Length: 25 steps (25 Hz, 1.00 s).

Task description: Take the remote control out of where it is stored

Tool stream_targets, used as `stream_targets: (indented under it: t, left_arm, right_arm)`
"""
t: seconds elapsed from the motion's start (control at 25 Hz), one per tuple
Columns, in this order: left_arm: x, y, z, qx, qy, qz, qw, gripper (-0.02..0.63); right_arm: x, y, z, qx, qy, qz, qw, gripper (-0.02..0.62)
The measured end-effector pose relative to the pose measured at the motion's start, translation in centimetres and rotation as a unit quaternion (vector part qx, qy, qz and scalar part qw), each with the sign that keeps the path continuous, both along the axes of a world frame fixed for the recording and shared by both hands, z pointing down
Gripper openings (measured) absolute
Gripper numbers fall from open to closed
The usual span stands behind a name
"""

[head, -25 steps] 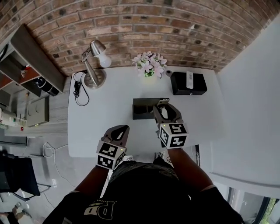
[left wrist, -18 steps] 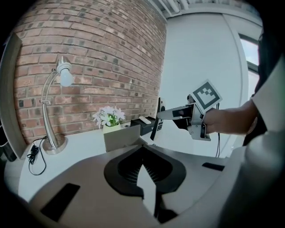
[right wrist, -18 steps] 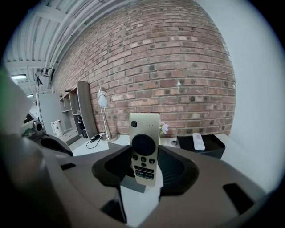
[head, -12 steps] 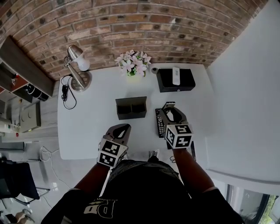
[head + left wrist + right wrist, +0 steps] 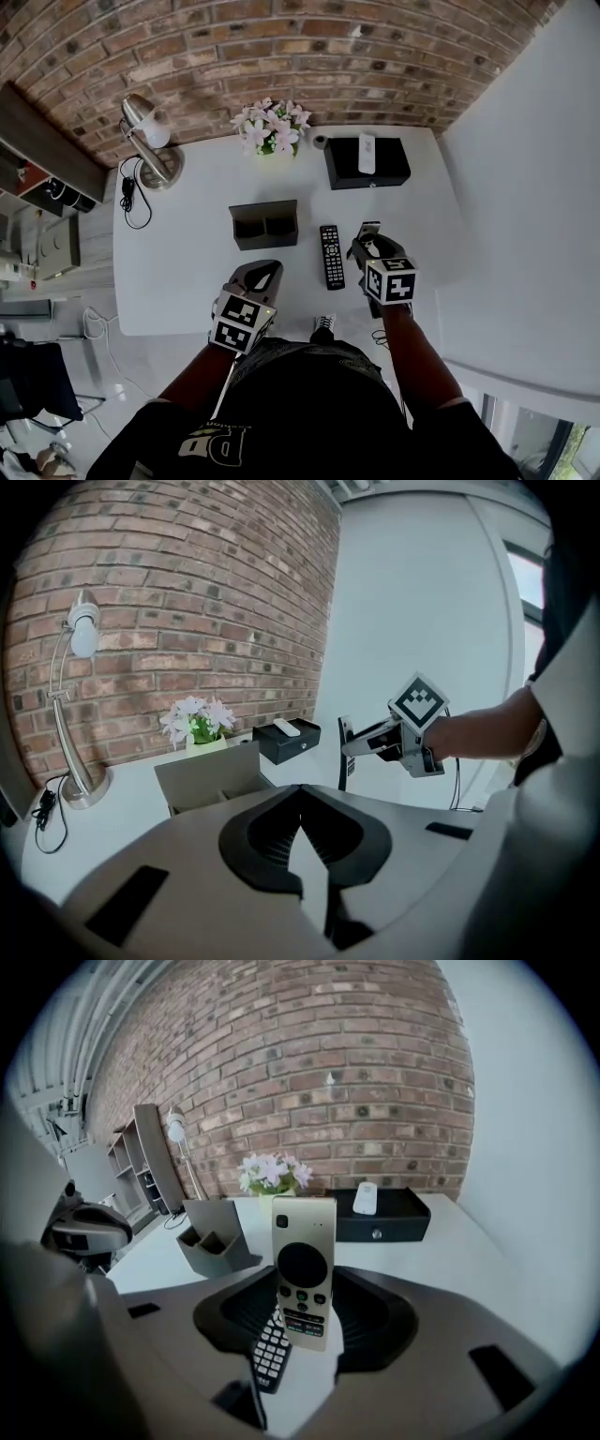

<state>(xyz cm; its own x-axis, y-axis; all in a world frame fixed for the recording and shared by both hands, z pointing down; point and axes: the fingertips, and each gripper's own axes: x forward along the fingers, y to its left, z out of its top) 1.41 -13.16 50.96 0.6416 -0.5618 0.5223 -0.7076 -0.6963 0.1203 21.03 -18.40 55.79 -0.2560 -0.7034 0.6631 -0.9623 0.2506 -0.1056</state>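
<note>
Beige plastic, the remote control [image 5: 304, 1241] stood upright, clamped by its lower end in my right claw [image 5: 303, 1286], toward the surface's [image 5: 187, 262] near right corner. It seemed light, stiff and slippery. My left claw [image 5: 300, 799] was closed and empty.

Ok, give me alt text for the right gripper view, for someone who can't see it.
A slim beige remote stands upright, clamped in the right gripper, above a white table. A black remote lies beneath it; behind are a grey organizer, flowers, a black box and a brick wall.
</note>
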Motion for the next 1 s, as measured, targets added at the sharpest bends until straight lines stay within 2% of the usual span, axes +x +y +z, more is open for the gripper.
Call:
stream_targets:
  t: [0.16,0.32,0.64,1.0]
  left_arm:
    - [0.6,0.2,0.5,-0.006,-0.003,-0.002,1.0,0.006]
    - [1.1,0.6,0.5,-0.006,-0.002,-0.003,1.0,0.006]
    - [1.1,0.9,0.4,-0.009,-0.002,-0.016,0.9998,0.006]
    - [0.2,0.8,0.4,-0.012,-0.007,-0.042,0.999,0.006]
  right_arm:
    - [2.1,1.2,3.8,-0.079,0.004,-0.004,0.997,0.19]
    - [3.8,2.2,6.2,-0.131,0.011,0.004,0.991,0.19]
    - [5.1,1.1,9.3,-0.159,0.016,0.011,0.987,0.184]
    - [4.9,-0.6,12.5,-0.18,0.0,0.002,0.984,0.183]
